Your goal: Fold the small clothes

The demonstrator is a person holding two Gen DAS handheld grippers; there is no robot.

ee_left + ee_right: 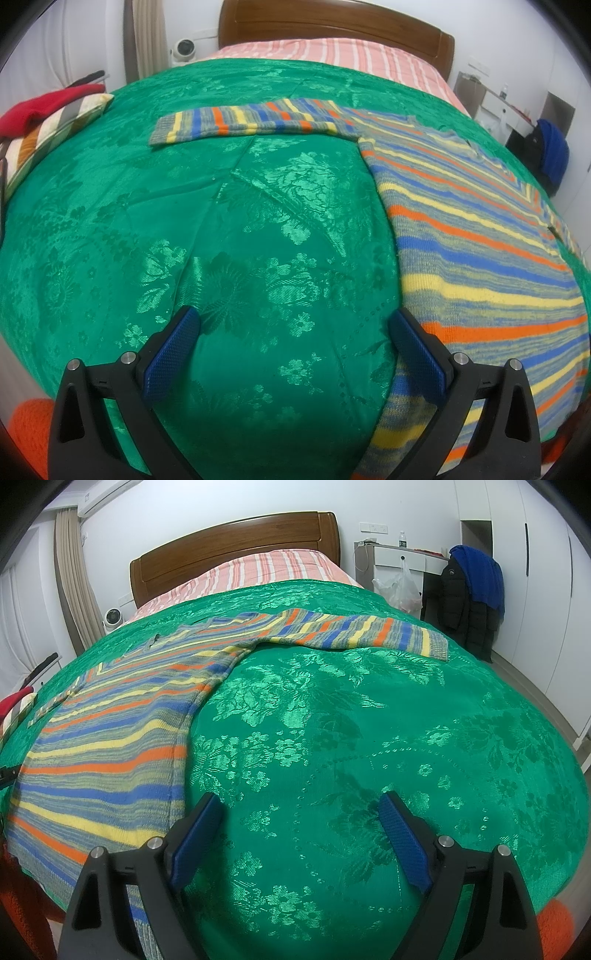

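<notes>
A striped knit sweater (480, 236), in orange, blue, yellow and grey, lies flat on the green bedspread (240, 240). In the left wrist view its body fills the right side and one sleeve (251, 122) stretches left across the bed. My left gripper (295, 325) is open and empty above the bedspread, its right finger at the sweater's edge. In the right wrist view the sweater (110, 746) lies at the left with its other sleeve (369, 631) stretched right. My right gripper (301, 808) is open and empty over the bedspread (369, 738), just right of the sweater's hem.
A wooden headboard (236, 550) and pink striped sheet (266, 568) lie at the far end. A striped pillow with a red garment (48, 110) sits at the left bed edge. A chair with dark and blue jackets (472, 590) stands at the right, by a white desk (402, 559).
</notes>
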